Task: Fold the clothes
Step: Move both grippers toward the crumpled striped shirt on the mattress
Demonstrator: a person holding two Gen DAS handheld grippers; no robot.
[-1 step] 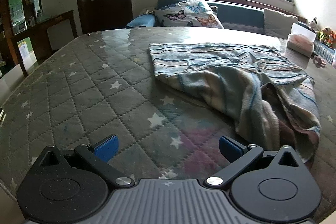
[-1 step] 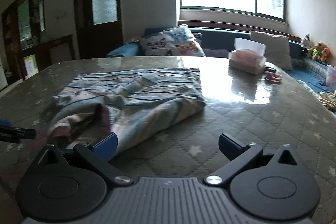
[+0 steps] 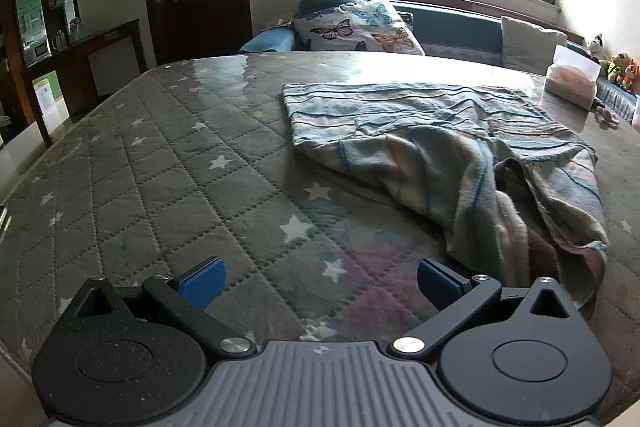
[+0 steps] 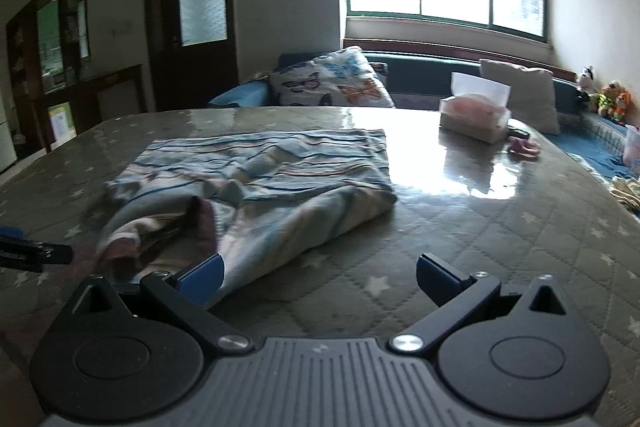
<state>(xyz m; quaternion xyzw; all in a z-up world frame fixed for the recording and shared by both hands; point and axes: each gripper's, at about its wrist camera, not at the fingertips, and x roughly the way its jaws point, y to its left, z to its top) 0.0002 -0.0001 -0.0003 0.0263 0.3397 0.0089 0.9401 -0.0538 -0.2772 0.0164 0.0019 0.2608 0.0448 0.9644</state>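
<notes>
Striped garment (image 3: 452, 147) lies mid-tabletop (image 3: 168, 163), far edge flat, near end bunched. Left tongs (image 3: 318, 277) and right tongs (image 4: 318, 277) both gape empty, flanking that rumpled end, probably positioned for grabbing.

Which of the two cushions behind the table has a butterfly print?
The butterfly cushion, on the left near the dark door. The other cushion, behind the tissue box, is plain and pale.

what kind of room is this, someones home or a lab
Most likely a home living or dining room. A striped garment lies on a table with a quilted star-pattern cover, a bench seat with a butterfly cushion runs under the window, and a tissue box sits nearby.
</notes>
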